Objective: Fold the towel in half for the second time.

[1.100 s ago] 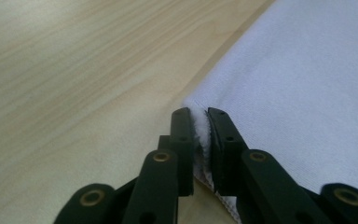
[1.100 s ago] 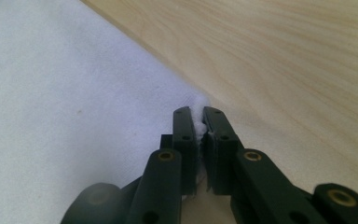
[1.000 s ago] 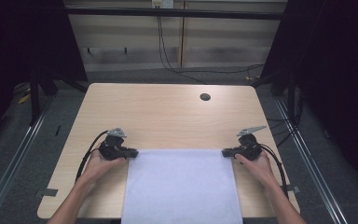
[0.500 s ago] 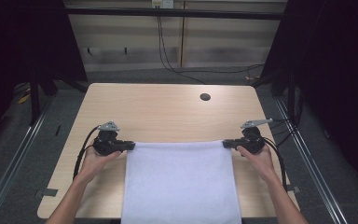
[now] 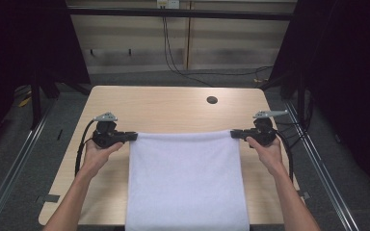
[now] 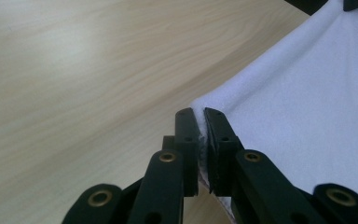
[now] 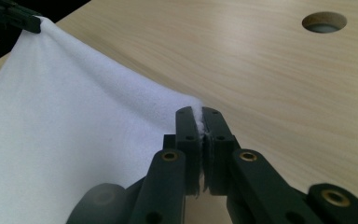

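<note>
A white towel (image 5: 185, 183) lies over the near half of the wooden table (image 5: 164, 108), and its far edge is lifted and stretched between both grippers. My left gripper (image 5: 133, 136) is shut on the towel's far left corner (image 6: 200, 112). My right gripper (image 5: 234, 134) is shut on the far right corner (image 7: 196, 108). In the left gripper view the towel (image 6: 307, 107) runs off to the right of the jaws. The right gripper view has the towel (image 7: 70, 130) sloping away to the left, up to the other gripper's jaws (image 7: 28, 22).
A round cable hole (image 5: 212, 100) sits in the table's far right part, and shows again as the hole (image 7: 324, 22) in the right gripper view. Metal rails run along the floor on both sides of the table. Dark curtains stand left and right.
Both grippers have risen and moved away from the person, lifting the towel's far edge off the table and pulling it taut between them.
</note>
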The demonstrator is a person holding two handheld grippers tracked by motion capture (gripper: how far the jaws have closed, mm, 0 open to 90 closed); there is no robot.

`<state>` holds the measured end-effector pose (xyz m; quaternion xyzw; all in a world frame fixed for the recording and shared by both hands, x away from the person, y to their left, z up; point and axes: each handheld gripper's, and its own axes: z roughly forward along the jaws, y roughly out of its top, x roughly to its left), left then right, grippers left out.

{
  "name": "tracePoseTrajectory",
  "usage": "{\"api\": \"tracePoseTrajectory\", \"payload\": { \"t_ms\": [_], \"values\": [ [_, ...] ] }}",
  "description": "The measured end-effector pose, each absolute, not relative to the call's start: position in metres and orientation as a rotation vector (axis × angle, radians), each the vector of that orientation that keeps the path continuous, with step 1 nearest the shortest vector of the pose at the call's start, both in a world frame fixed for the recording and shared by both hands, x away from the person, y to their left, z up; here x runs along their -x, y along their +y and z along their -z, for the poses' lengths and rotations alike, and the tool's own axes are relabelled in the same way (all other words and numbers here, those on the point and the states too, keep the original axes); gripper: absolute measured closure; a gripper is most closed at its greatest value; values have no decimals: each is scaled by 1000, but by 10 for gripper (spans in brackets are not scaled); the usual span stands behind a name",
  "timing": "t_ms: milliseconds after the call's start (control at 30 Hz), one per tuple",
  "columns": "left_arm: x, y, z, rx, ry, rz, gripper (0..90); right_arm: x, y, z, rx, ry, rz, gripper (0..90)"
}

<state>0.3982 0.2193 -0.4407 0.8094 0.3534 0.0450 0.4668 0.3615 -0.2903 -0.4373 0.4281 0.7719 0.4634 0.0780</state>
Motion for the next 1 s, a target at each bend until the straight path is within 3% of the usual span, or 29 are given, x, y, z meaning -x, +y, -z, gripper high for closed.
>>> {"api": "tracePoseTrajectory", "payload": {
  "t_ms": [633, 900, 1000],
  "values": [
    [-432, 214, 388, -1912, 881, -246, 849, -406, -285, 386, -1259, 2230, -1305, 868],
    [-432, 218, 363, -1826, 864, -288, 849, -415, -279, 355, -1201, 2178, -1350, 868],
    [-424, 219, 360, -1877, 824, -299, 850, -410, -279, 350, -1176, 2191, -1345, 868]
  ]
}}
